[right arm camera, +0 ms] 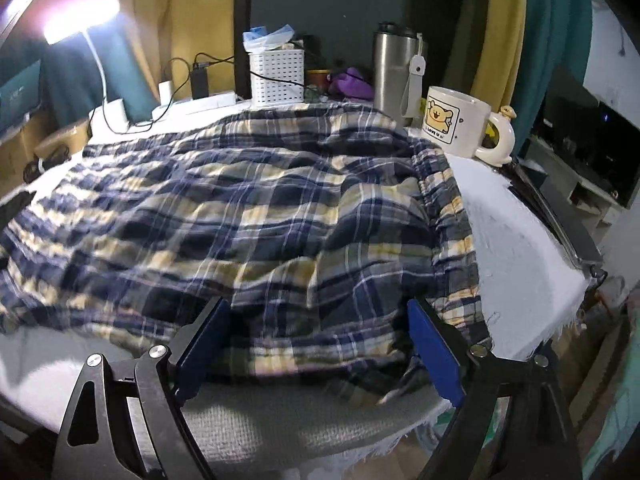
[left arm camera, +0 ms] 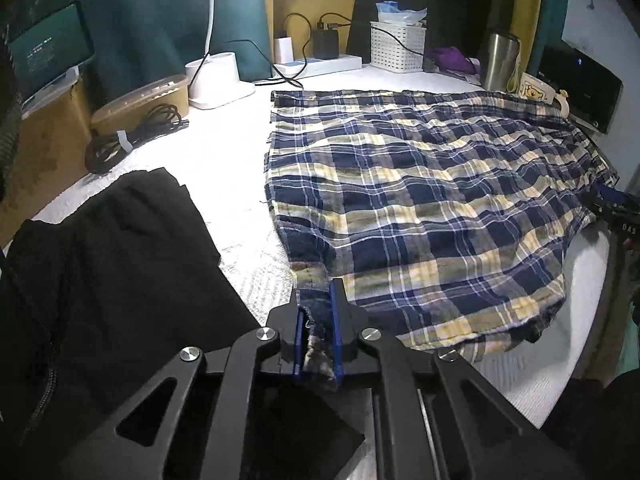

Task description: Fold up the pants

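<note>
pants [left arm camera: 420, 208] beside mug [right arm camera: 456, 124] reading "i love u".

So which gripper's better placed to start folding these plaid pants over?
Left. The left gripper is already shut on a corner of the plaid pants; the right gripper sits open at the near edge, gripping nothing.

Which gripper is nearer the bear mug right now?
Right. The right gripper sits open at the pants' near edge, below the mug; the left gripper pinches their far-left corner.

Navy, white and yellow plaid pants [left arm camera: 420, 208] are being spread wrinkled across the white-covered surface [left arm camera: 224, 184], one hem corner being pinched.
</note>
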A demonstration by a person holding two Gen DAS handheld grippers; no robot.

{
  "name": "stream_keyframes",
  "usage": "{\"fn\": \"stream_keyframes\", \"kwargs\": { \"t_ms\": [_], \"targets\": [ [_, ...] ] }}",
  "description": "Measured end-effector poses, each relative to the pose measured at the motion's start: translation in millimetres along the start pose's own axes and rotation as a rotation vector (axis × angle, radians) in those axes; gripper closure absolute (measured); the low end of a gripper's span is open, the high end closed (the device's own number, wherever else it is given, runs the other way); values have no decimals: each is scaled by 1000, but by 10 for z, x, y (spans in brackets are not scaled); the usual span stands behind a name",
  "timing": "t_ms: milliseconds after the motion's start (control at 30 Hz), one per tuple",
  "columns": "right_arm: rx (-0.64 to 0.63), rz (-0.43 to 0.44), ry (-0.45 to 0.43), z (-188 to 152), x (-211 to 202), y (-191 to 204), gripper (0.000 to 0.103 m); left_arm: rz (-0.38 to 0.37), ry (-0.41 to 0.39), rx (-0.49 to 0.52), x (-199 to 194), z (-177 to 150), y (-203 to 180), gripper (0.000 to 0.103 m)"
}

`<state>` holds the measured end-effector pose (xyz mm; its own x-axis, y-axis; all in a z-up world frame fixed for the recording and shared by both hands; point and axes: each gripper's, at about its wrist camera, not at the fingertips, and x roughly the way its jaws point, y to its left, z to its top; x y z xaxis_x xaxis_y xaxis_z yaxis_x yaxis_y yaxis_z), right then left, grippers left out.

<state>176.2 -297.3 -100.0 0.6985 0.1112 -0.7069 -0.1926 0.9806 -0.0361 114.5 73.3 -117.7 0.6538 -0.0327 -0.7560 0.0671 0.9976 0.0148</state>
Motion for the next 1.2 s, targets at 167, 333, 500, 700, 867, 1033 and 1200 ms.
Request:
{"fn": "stream_keyframes", "kwargs": {
  "t_ms": [167,333,500,700,867,1033,1200],
  "targets": [
    [1,16,5,-46,-43,-42,13,34,5,14,-36,-34,1,94],
    [31,42,11,-82,-133,-76,13,40,17,13,-171,-24,15,94],
    [83,72,0,-131,-340,-157,12,44,-56,7,-360,93,18,93],
    [149,90,18,-211,-477,-271,5,21,-102,-21,-390,262,-17,93],
    [202,126,43,-293,-461,-323,4,-2,-116,-34,-362,321,-51,69],
    [234,170,66,-293,-349,-310,3,-2,-112,-34,-326,320,-49,69],
    [305,185,83,-271,-226,-385,0,9,-87,-51,-244,283,10,69]
  ]
}}
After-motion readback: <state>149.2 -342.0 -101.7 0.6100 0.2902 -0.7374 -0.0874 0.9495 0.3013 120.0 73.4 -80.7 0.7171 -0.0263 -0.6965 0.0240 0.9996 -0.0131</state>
